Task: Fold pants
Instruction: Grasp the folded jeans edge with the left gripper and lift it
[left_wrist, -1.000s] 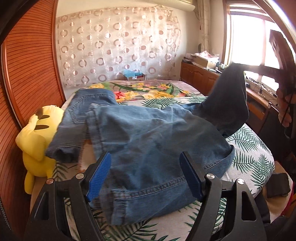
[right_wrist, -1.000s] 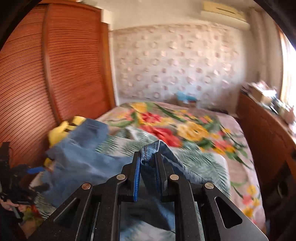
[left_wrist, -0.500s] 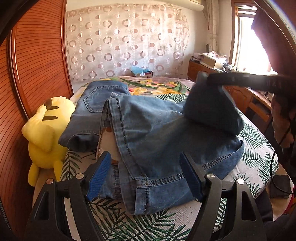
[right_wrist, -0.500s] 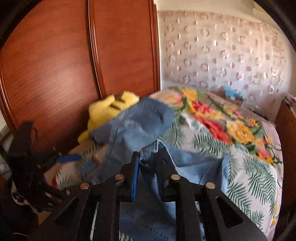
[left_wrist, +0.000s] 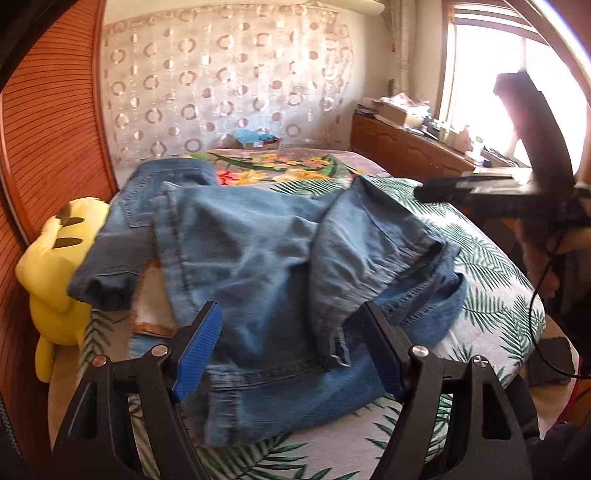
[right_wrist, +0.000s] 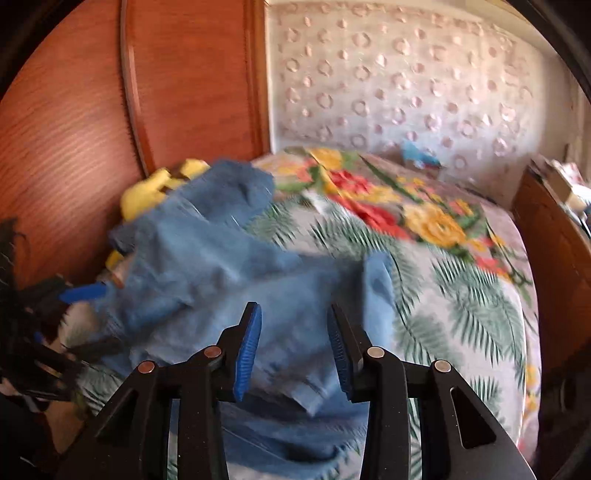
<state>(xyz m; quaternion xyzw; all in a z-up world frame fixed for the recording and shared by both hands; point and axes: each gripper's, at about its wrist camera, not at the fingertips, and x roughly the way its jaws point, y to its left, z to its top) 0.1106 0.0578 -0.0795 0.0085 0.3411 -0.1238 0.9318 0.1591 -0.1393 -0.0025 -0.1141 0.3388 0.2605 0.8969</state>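
Right claw (right_wrist: 293, 349) was opening, its pads clear of the denim, nothing gripped; the left claw (left_wrist: 291, 350) hung wide and empty. Just ahead of both, the pants (left_wrist: 280, 280) lay bunched on the bed (left_wrist: 498, 295), one leg flopped loosely across the rest. Beyond, at the left, a yellow plush toy (left_wrist: 51, 266). That crooked leg could set a lopsided fold unless smoothed.

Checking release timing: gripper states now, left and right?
Left gripper: open, holding nothing, over the jeans.
Right gripper: jaws opening, nothing between them.
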